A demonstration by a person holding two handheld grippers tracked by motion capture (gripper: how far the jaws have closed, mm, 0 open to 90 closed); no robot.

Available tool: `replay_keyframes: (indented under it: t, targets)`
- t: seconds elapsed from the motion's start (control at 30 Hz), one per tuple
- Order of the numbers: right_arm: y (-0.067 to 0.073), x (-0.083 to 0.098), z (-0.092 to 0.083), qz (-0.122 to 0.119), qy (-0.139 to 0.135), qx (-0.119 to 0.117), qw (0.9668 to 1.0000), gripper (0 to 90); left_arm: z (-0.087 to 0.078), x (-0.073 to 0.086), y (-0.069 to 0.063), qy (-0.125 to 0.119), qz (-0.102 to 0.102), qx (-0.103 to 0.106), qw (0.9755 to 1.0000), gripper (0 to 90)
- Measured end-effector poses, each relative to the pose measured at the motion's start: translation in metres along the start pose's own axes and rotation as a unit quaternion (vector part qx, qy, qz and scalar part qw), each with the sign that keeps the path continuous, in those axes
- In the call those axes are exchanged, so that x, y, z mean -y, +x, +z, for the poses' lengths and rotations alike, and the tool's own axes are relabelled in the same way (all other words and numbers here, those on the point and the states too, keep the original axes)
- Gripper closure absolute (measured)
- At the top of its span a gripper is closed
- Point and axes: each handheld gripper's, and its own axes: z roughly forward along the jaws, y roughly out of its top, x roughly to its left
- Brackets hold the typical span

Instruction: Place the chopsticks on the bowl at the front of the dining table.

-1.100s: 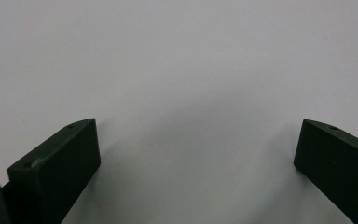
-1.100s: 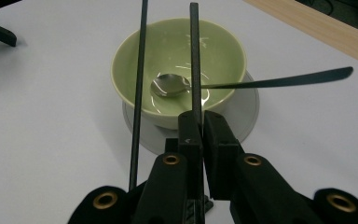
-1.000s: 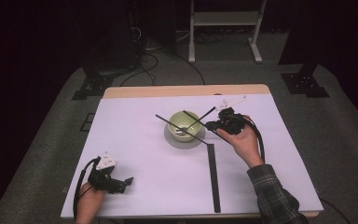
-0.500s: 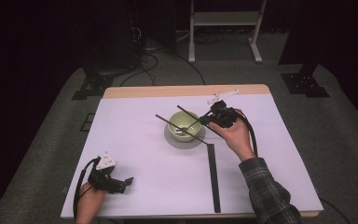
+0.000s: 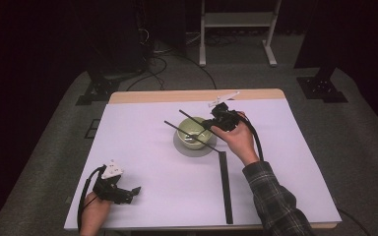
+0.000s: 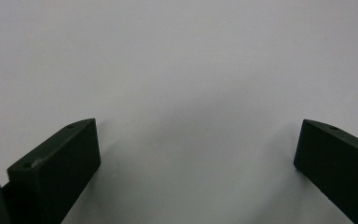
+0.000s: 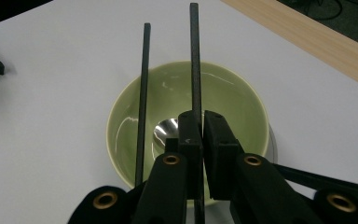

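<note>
Pinching one black stick over the green bowl

Right gripper (image 5: 207, 124) at frame centre, clamping a black stick (image 7: 195, 65) between pressed-together jaws above the green bowl (image 5: 194, 134); second black stick (image 7: 142, 93) lying alongside, a spoon (image 7: 167, 130) resting inside the bowl; left gripper (image 5: 134, 192) sitting at lower left on the white desk (image 5: 142, 147), jaws spread wide, gripping nothing

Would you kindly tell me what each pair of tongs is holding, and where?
The right tongs clamp one thin black chopstick near its lower end, above the green bowl. The left tongs hold nothing.
</note>
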Motion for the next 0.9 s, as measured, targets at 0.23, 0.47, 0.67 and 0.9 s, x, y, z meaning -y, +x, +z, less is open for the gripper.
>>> replay_keyframes:
  t: [0.23,0.47,0.67,0.9]
  targets:
    - [0.003,-0.008,0.014,-0.002,0.008,-0.003,1.0000,85.6,0.000,0.000,0.000,0.000,0.000,0.000,1.0000,0.0]
    - [0.006,-0.013,0.025,-0.004,0.013,-0.007,0.9999,85.6,0.000,0.000,0.000,0.000,0.000,0.000,1.0000,0.0]
    - [0.007,-0.013,0.035,-0.003,0.020,-0.010,0.9997,85.6,0.000,0.000,0.000,0.000,0.000,0.000,1.0000,0.0]
    - [0.007,-0.011,0.043,0.002,0.031,-0.010,0.9995,85.6,0.000,0.000,0.000,0.000,0.000,0.000,1.0000,0.0]
